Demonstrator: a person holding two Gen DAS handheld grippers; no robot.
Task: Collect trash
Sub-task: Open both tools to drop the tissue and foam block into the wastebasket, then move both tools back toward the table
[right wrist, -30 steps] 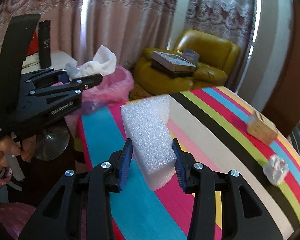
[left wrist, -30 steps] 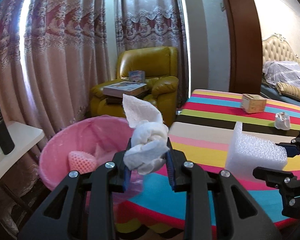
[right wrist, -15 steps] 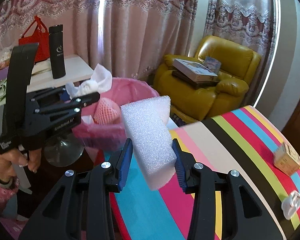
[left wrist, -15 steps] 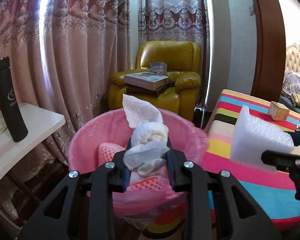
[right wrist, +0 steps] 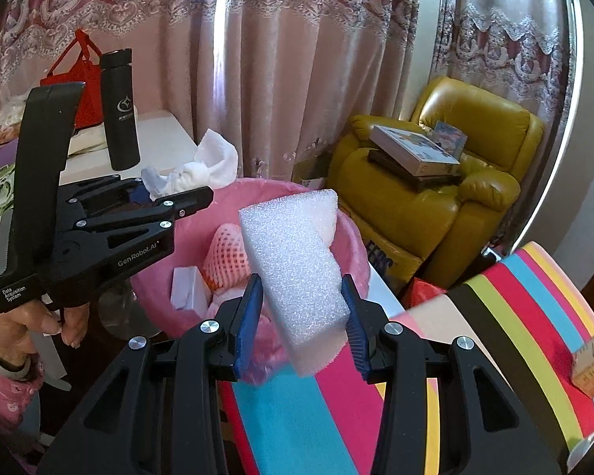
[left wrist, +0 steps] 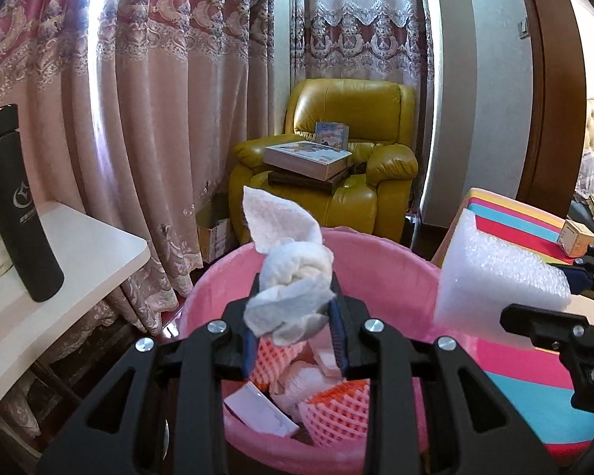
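While the left tongs [left wrist: 293, 336] pinch a crumpled white tissue [left wrist: 289, 285] tightly between their blue pads, the right tongs [right wrist: 303, 330], only partly closed, clamp a white foam block [right wrist: 297, 273]. Both loads hang over or at the rim of a pink-lined trash bin [left wrist: 388, 261] that contains orange foam netting [left wrist: 336, 407] and a white box [left wrist: 257, 411]. The bin stands between a white desk [left wrist: 79, 261] bearing a black flask [left wrist: 16, 206] and a striped desk [right wrist: 514, 316]. Behind it sits a yellow armchair [left wrist: 352, 111].
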